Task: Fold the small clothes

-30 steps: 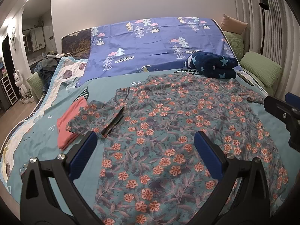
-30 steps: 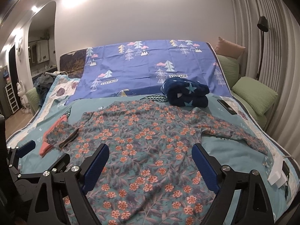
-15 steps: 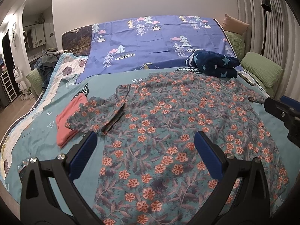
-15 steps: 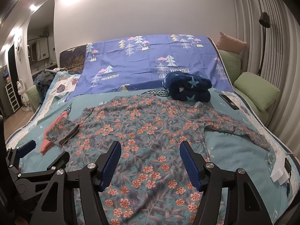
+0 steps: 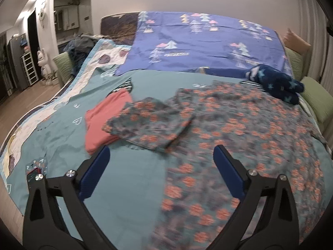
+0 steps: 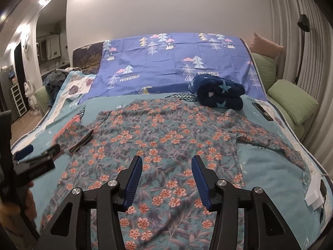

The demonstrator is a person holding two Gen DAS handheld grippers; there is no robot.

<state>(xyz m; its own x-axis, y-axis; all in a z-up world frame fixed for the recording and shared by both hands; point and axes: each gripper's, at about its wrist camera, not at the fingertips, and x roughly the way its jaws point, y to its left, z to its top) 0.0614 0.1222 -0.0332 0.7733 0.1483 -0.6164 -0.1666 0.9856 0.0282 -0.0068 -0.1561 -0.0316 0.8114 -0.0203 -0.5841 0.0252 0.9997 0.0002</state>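
Observation:
A long-sleeved floral garment (image 6: 166,129) lies spread flat on the teal bedsheet (image 6: 268,166), front hem toward me. Its left sleeve (image 5: 149,123) is folded in and partly overlaps a folded coral-pink garment (image 5: 100,123). Its right sleeve (image 6: 270,141) stretches out to the right. My left gripper (image 5: 161,156) hovers over the garment's left edge and the bare sheet, jaws wide and closing slightly, nothing between them. It also shows at the left edge of the right wrist view as the left gripper (image 6: 31,156). My right gripper (image 6: 166,160) hangs above the lower middle of the garment, jaws closing, no cloth pinched.
A rolled navy star blanket (image 6: 218,93) sits behind the garment, with a purple tree-print sheet (image 6: 177,62) beyond it. Green pillows (image 6: 291,100) line the right side. A dark remote (image 6: 262,111) and a white object (image 6: 314,195) lie near the right edge; a red-cased phone (image 5: 33,174) lies front left.
My left gripper has swung to the left, now facing the folded sleeve and pink garment. The right gripper's jaws have narrowed markedly while it stayed over the garment.

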